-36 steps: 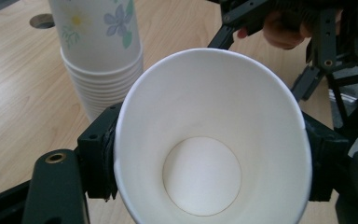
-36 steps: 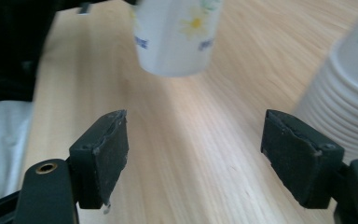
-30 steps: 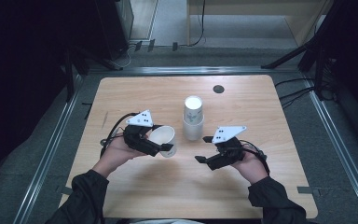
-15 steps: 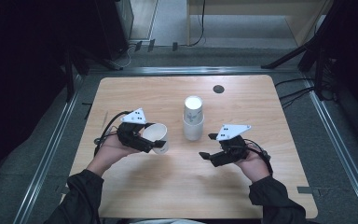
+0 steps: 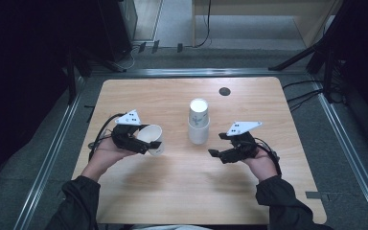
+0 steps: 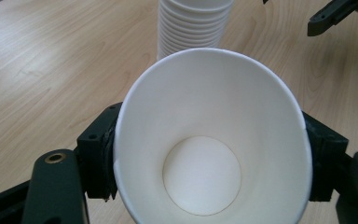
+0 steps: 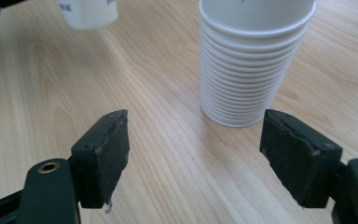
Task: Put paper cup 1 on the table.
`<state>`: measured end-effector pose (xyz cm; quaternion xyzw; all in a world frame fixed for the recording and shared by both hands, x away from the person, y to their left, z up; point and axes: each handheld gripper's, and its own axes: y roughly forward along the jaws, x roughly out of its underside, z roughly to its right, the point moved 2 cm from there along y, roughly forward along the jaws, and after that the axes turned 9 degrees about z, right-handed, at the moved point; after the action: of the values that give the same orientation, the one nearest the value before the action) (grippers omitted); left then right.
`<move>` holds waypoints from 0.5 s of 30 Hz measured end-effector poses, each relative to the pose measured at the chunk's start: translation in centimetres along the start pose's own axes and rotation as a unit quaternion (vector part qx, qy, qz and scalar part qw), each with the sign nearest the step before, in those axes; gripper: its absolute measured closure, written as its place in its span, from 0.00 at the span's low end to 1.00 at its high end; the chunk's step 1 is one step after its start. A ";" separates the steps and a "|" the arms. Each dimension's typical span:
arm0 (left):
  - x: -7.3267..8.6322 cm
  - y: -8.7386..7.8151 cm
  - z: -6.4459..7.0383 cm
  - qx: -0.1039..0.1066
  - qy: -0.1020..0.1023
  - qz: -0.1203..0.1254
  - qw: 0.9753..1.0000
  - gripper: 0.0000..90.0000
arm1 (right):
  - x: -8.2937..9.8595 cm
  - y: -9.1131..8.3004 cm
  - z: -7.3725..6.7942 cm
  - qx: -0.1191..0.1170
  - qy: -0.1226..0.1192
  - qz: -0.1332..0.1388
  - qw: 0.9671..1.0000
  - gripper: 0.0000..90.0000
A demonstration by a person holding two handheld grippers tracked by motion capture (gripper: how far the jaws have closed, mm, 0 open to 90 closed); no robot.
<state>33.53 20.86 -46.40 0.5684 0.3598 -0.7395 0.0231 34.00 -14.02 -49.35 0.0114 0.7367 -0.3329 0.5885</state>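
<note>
A single white paper cup (image 5: 153,135) is tilted on its side in my left gripper (image 5: 147,142), which is shut on it above the left half of the table. In the left gripper view the cup (image 6: 205,116) opens toward the camera, with the jaws of my left gripper (image 6: 209,158) pressed on both its sides. A stack of white paper cups (image 5: 199,123) stands upright at the table's middle. It appears again as the stack (image 6: 193,28) and the stack (image 7: 251,60). My right gripper (image 5: 216,144) is open just right of the stack and holds nothing. In its own view the right gripper (image 7: 207,154) has its jaws spread wide.
A wooden table (image 5: 182,191) carries everything. A small dark round hole (image 5: 224,91) sits near its far right edge. Metal rails and dark floor surround the table. The other gripper's jaw tips (image 6: 335,14) show at the top right of the left gripper view.
My left gripper has carried the single cup leftward, away from the stack. The right gripper has hardly moved and stays open.
</note>
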 end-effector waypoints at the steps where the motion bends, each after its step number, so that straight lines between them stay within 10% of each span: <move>1: 0.1 -0.1 -0.1 -0.004 -0.001 0.000 1.000 0.27 | 0.0 0.0 0.1 0.003 -0.001 0.001 1.000 0.27; 15: 1.6 -0.9 -2.4 -0.045 -0.024 -0.009 0.999 0.27 | -0.1 0.7 0.5 -0.010 0.007 -0.014 1.000 0.27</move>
<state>34.58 23.49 -47.59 0.5456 0.3968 -0.7364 0.0509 34.78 -13.66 -49.65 -0.0024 0.7440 -0.3334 0.5791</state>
